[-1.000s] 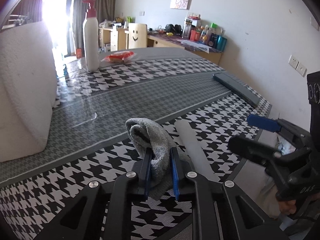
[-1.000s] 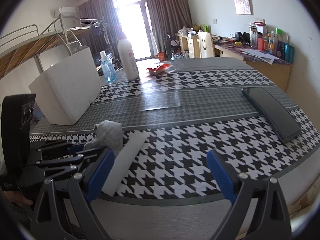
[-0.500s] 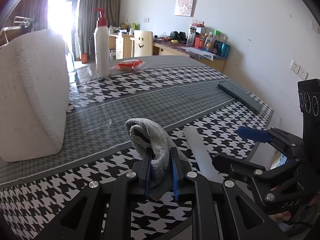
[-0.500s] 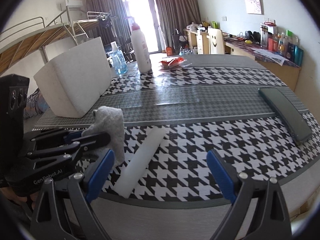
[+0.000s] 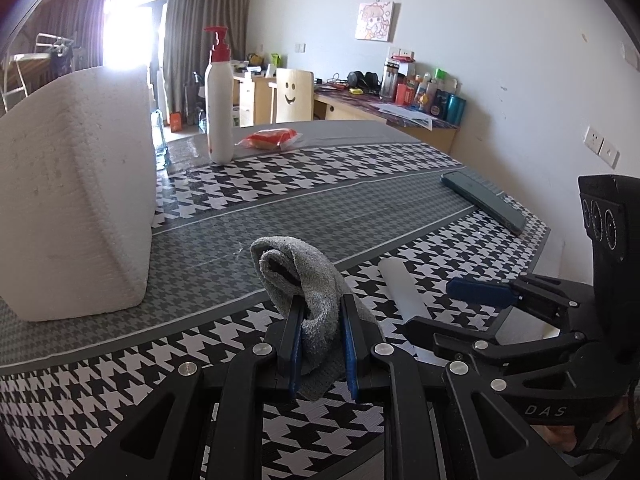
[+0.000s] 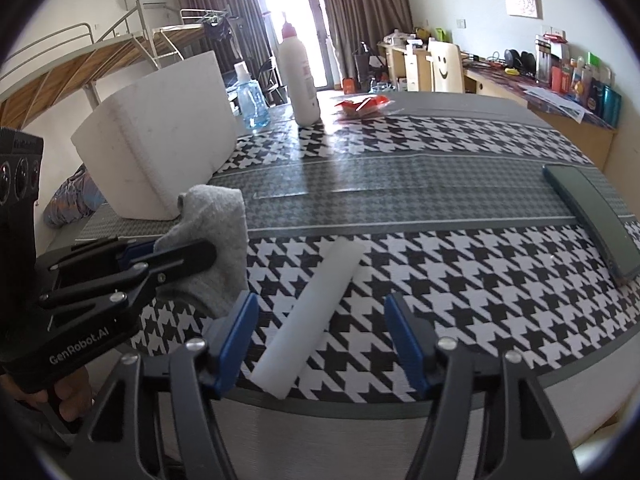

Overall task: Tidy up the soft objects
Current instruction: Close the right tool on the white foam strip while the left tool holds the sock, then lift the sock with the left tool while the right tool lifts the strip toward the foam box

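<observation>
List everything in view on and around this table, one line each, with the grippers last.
grey sock: one, grey, clamped in the left gripper
foam strip: one, white, flat on the table near its front edge
foam box: one, white, table's left side
pump bottle: one, white with red pump, far end
clear bottle: one, blue-tinted, behind the box
snack packet: one, red, beside the pump bottle
dark case: one, dark green, right edge
left gripper: shut on the sock
right gripper: jaws closing either side of the strip, not touching

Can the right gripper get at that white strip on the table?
Probably yes. The right gripper points at the white strip, whose near end lies between its closing jaws with nothing in between. The sock sits off to the side.
</observation>
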`<state>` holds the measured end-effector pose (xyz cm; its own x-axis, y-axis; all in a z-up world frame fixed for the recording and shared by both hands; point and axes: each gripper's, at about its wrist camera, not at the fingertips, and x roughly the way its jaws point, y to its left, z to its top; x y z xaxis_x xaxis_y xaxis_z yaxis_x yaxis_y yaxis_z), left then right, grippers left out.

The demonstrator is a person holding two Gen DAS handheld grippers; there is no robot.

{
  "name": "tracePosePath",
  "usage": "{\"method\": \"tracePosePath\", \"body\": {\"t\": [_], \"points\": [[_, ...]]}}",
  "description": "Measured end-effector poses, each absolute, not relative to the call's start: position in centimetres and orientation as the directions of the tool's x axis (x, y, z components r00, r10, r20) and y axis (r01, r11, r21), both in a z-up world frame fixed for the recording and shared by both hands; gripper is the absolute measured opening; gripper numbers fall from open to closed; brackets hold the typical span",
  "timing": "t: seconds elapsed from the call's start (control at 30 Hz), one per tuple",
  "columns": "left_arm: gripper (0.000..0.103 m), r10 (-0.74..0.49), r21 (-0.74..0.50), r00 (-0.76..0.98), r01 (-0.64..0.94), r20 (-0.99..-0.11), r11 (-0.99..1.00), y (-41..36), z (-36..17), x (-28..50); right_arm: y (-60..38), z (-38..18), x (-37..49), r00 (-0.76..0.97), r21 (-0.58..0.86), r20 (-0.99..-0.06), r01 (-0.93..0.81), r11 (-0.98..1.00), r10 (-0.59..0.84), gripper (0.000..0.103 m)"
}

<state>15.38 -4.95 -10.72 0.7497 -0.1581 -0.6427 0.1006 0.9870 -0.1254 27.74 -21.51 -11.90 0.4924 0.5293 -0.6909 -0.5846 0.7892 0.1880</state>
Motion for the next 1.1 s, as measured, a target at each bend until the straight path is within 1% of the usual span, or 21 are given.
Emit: {"method": "tracePosePath", "body": {"t": [0.07, 0.13, 0.2, 0.27, 0.3, 0.57, 0.63, 0.7, 0.73, 0.97, 1.03, 1.07, 1.1], "points": [[0.018, -0.161, -0.124, 0.751, 0.106, -0.64, 0.987, -5.0, -10.6, 15.3, -21.3, -12.0, 27.6, 0.487, 0.188, -0.694, -0.588, 0.787, 0.53, 0.064], [0.018, -0.164, -0.125, 0.753, 0.11, -0.637, 0.986, -5.1, -10.6, 15.3, -21.0, -12.1, 27.4, 0.479, 0.187, -0.7, -0.592, 0.784, 0.529, 0.058], [0.018, -0.164, -0.124, 0.756, 0.11, -0.634, 0.986, -5.0, -10.6, 15.2, -20.8, -12.2, 27.3, 0.473, 0.188, -0.705, -0.594, 0.782, 0.528, 0.057], [0.018, -0.164, -0.125, 0.759, 0.109, -0.63, 0.986, -4.9, -10.5, 14.9, -20.4, -12.2, 27.2, 0.468, 0.187, -0.711, -0.593, 0.783, 0.525, 0.052], [0.018, -0.162, -0.123, 0.761, 0.108, -0.628, 0.986, -4.8, -10.5, 14.8, -20.2, -12.3, 27.2, 0.465, 0.186, -0.716, -0.591, 0.785, 0.52, 0.047], [0.018, -0.172, -0.127, 0.767, 0.118, -0.618, 0.985, -4.4, -10.3, 14.4, -19.5, -12.6, 26.9, 0.477, 0.151, -0.746, -0.558, 0.816, 0.465, 0.038], [0.018, -0.173, -0.129, 0.769, 0.119, -0.615, 0.985, -4.3, -10.3, 14.3, -19.3, -12.5, 26.9, 0.49, 0.132, -0.753, -0.542, 0.83, 0.44, 0.032], [0.018, -0.174, -0.131, 0.772, 0.118, -0.611, 0.984, -4.1, -10.2, 14.1, -19.3, -12.5, 27.0, 0.487, 0.137, -0.759, -0.53, 0.837, 0.433, 0.031], [0.018, -0.175, -0.132, 0.773, 0.118, -0.609, 0.984, -4.1, -10.1, 14.0, -19.2, -12.5, 26.9, 0.489, 0.132, -0.762, -0.525, 0.841, 0.425, 0.028], [0.018, -0.174, -0.133, 0.78, 0.116, -0.601, 0.984, -3.9, -9.8, 13.4, -18.4, -12.4, 26.6, 0.494, 0.083, -0.79, -0.501, 0.861, 0.363, 0.025], [0.018, -0.167, -0.131, 0.784, 0.11, -0.598, 0.985, -3.7, -9.7, 13.3, -18.5, -12.4, 26.7, 0.49, 0.106, -0.787, -0.492, 0.864, 0.376, 0.018], [0.018, -0.164, -0.13, 0.786, 0.107, -0.597, 0.986, -3.7, -9.7, 13.1, -18.6, -12.3, 26.6, 0.49, 0.115, -0.783, -0.491, 0.863, 0.383, 0.016], [0.018, -0.158, -0.127, 0.788, 0.102, -0.596, 0.987, -3.6, -9.6, 13.1, -18.7, -12.2, 26.6, 0.493, 0.117, -0.778, -0.494, 0.861, 0.389, 0.011]]}}
